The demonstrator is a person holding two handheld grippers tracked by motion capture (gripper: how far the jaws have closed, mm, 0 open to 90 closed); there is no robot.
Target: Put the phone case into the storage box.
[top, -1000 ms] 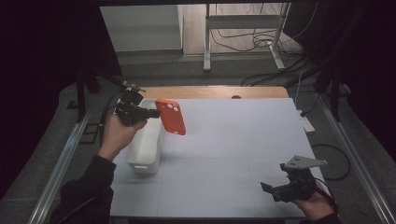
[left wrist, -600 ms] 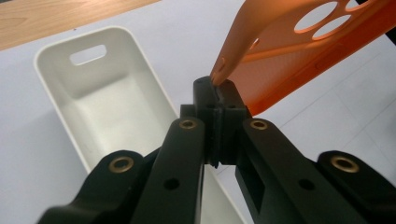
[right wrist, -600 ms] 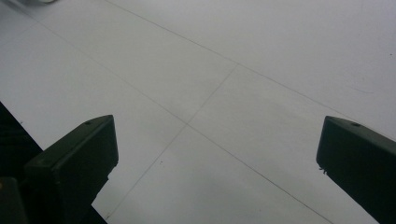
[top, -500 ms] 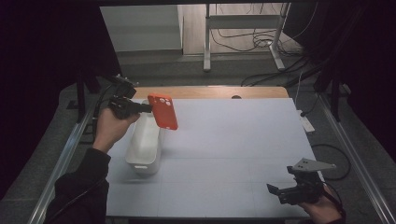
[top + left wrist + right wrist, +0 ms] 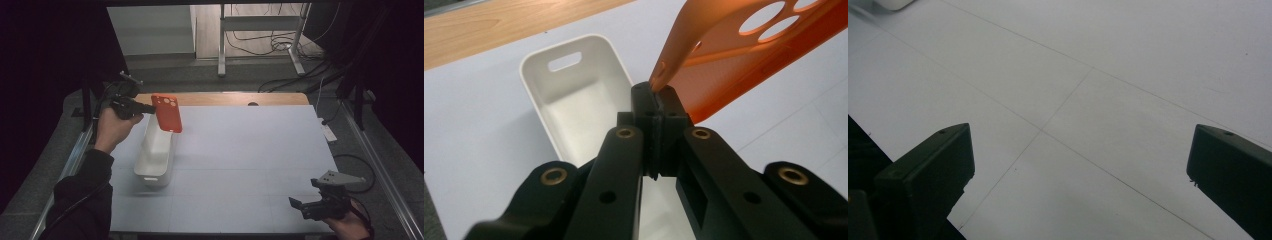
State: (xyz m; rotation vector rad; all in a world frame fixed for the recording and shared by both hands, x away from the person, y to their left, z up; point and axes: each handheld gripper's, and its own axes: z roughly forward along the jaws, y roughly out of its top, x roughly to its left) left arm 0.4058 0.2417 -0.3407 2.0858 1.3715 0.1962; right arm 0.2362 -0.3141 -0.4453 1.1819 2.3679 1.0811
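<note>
An orange phone case (image 5: 167,113) with round camera holes hangs in the air above the far end of a long white tray (image 5: 155,151). My left gripper (image 5: 150,108) is shut on the case's edge. In the left gripper view the two black jaws meet on the rim of the case (image 5: 744,60), with the tray (image 5: 574,90) below and nothing lying in it. My right gripper (image 5: 298,205) rests low near the table's front right corner. Its jaws stand wide apart in the right gripper view, and only bare white table (image 5: 1088,90) lies between them.
The white table top (image 5: 250,145) has a wooden strip (image 5: 225,98) along its far edge. Metal rails run down both sides. Beyond the table stand a metal frame (image 5: 260,40) and loose cables on the floor.
My left hand has carried the orange case a little to the left and toward the table's far edge, over the tray's far end. The right gripper has slid slightly nearer the front edge.
</note>
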